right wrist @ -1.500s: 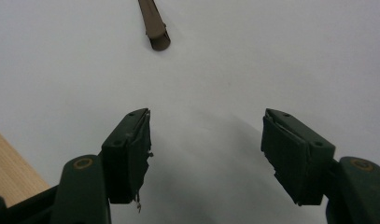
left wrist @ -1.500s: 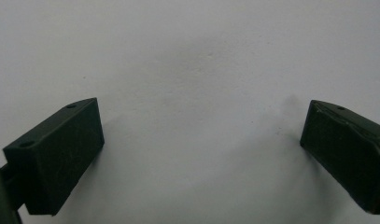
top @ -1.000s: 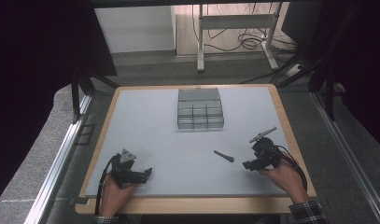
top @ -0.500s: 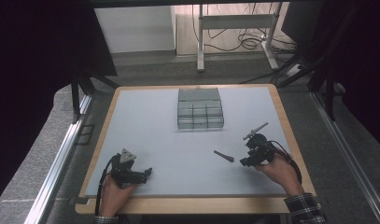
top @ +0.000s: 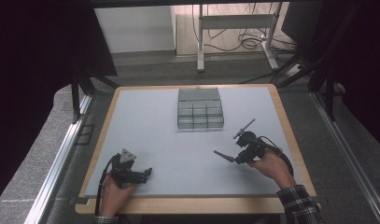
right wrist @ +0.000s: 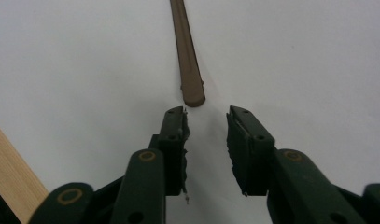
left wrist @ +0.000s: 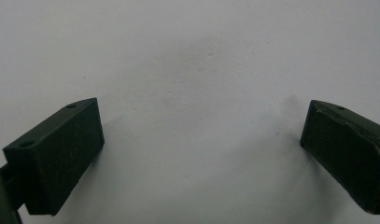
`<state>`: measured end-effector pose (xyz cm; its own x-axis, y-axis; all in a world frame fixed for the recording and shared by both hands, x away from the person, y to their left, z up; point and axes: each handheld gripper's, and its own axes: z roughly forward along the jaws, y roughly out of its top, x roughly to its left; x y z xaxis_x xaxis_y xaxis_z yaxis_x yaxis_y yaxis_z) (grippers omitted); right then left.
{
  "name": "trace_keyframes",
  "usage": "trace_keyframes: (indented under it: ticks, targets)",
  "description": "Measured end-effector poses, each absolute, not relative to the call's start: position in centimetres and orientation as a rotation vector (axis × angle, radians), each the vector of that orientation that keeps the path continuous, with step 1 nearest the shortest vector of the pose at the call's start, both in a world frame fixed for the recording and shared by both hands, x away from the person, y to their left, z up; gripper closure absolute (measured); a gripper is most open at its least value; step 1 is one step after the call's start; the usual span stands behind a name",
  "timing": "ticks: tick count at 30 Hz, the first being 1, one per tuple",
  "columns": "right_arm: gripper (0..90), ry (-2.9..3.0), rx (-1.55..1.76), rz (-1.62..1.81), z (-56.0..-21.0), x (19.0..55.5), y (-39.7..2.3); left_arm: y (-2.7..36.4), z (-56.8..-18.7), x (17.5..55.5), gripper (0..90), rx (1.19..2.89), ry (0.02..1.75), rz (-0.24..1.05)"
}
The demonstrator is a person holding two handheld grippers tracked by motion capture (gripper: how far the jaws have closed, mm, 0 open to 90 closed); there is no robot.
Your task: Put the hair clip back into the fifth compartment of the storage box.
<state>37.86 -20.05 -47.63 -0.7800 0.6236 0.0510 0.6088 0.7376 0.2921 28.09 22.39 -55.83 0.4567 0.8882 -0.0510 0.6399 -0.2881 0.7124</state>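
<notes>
White mat (top: 178, 149): bare and roomy between both hands, wooden rim (top: 290, 135) around it.
Brown stick (right wrist: 187, 60): lay just ahead of right gripper (right wrist: 206, 122), untouched.
Right claw: had been closing, nothing gripped.
Left gripper (top: 143, 173): spread wide.
Grey box (top: 200, 108): well apart, far side.

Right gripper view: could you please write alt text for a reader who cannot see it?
The right gripper points its two black jaws, a narrow gap between them, at the near end of a slim brown stick lying on the white table. The stick is just ahead of the jaws, not between them.
</notes>
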Motion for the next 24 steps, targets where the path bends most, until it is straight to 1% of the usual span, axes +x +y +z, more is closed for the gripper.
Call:
trace_keyframes:
  ticks: [4, 16, 24]
  targets:
    - [70.6, 2.886, 1.015, 0.430, -47.8, 38.2, -19.4, 22.4, -55.8, 28.1, 0.0, 2.033, 1.270, 0.472]
    - [70.1, 2.939, 0.954, 0.358, -48.3, 38.9, -17.4, 22.4, -55.8, 28.1, 0.0, 2.032, 1.270, 0.472]
    - [71.4, 2.958, 0.918, 0.292, -48.9, 39.2, -16.7, 22.4, -55.8, 28.1, 0.0, 2.032, 1.270, 0.472]
